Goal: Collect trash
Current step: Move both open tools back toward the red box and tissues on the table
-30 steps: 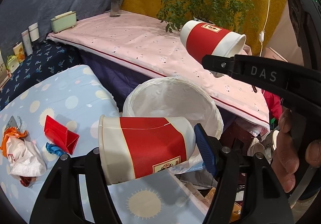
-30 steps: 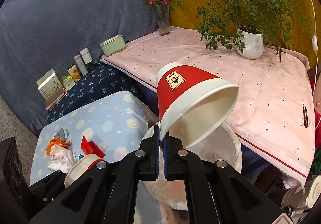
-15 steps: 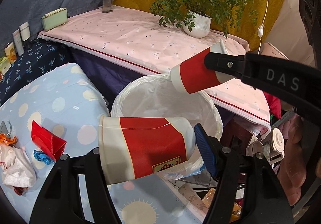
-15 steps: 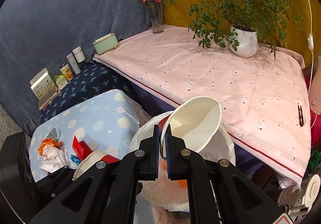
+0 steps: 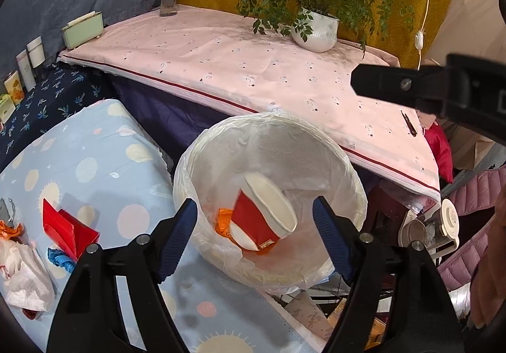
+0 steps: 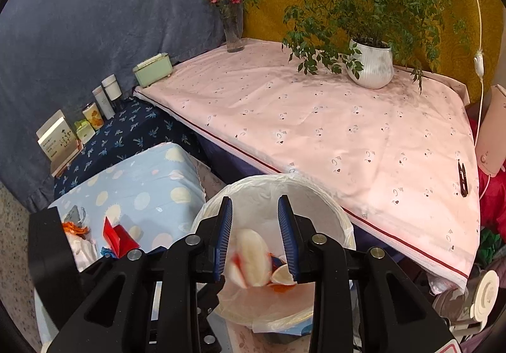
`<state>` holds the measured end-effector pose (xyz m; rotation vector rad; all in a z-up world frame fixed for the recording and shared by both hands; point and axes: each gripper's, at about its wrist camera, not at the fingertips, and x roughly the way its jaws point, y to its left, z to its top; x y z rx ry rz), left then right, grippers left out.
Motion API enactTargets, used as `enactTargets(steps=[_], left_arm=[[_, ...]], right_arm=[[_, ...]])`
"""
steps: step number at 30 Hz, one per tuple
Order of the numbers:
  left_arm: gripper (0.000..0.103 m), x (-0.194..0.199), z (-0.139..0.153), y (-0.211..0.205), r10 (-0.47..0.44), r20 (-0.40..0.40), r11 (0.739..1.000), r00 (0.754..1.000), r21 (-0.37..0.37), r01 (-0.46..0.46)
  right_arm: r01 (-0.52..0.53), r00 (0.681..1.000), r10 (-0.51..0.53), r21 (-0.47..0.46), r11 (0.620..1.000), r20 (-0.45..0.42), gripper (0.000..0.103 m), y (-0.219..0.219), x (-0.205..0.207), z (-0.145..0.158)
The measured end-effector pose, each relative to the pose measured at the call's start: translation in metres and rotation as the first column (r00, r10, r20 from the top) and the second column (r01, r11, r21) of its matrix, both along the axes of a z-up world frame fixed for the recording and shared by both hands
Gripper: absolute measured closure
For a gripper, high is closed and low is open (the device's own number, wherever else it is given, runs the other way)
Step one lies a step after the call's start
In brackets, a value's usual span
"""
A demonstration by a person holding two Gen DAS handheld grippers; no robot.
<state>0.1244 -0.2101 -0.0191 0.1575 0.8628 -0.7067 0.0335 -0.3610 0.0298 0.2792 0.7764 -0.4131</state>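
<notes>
A white-lined trash bin [image 5: 268, 119] stands between the blue dotted table [image 5: 95, 163] and the pink one. Inside it lies a red-and-white paper cup [image 5: 262, 217] on an orange wrapper [image 5: 223, 223]. My left gripper [image 5: 254, 239] hovers over the bin, its jaws opening with nothing pressed between the pads. My right gripper [image 6: 256, 239] is also above the bin [image 6: 316, 191], jaws opening; a blurred cup [image 6: 249, 258] drops below its pads. On the blue table lie a red carton [image 5: 69, 229], crumpled tissue [image 5: 22, 270] and a blue scrap [image 5: 60, 258].
The pink-clothed table [image 6: 316, 119] behind the bin carries a potted plant [image 6: 373, 68], a flower vase [image 6: 234, 33] and a green box [image 6: 153, 68]. Bottles and boxes [image 6: 95, 112] line the dark blue cloth. Clutter and a hand [image 5: 487, 274] sit at the right.
Both cups have left the grippers and fallen into the bin. The left gripper opened wider and moved closer over the bin; the right jaws parted from shut.
</notes>
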Motion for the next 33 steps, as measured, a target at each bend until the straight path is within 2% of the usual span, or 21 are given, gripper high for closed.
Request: enactTargets(steps=[12, 20, 28, 33], left_arm=[[0.03, 0.006, -0.002, 0.018, 0.05, -0.002, 0.999, 0.999, 0.0, -0.05], [0.03, 0.01, -0.001, 0.059, 0.157, 0.027, 0.987, 0.987, 0.023, -0.158], [0.03, 0.018, -0.002, 0.115, 0.281, 0.039, 0.958, 0.959, 0.051, -0.283], [0.03, 0.022, -0.007, 0.159, 0.391, 0.021, 0.918, 0.92, 0.066, -0.392]], right_arm=[[-0.054, 0.999, 0.054, -0.007, 0.999, -0.006, 0.073, 0.022, 0.008, 0.001], [-0.109, 0.994, 0.109, -0.007, 0.994, -0.02, 0.073, 0.049, 0.019, -0.004], [-0.185, 0.982, 0.185, -0.005, 0.983, -0.044, 0.073, 0.087, 0.035, -0.013], [-0.229, 0.972, 0.228, -0.007, 0.973, -0.051, 0.073, 0.111, 0.043, -0.017]])
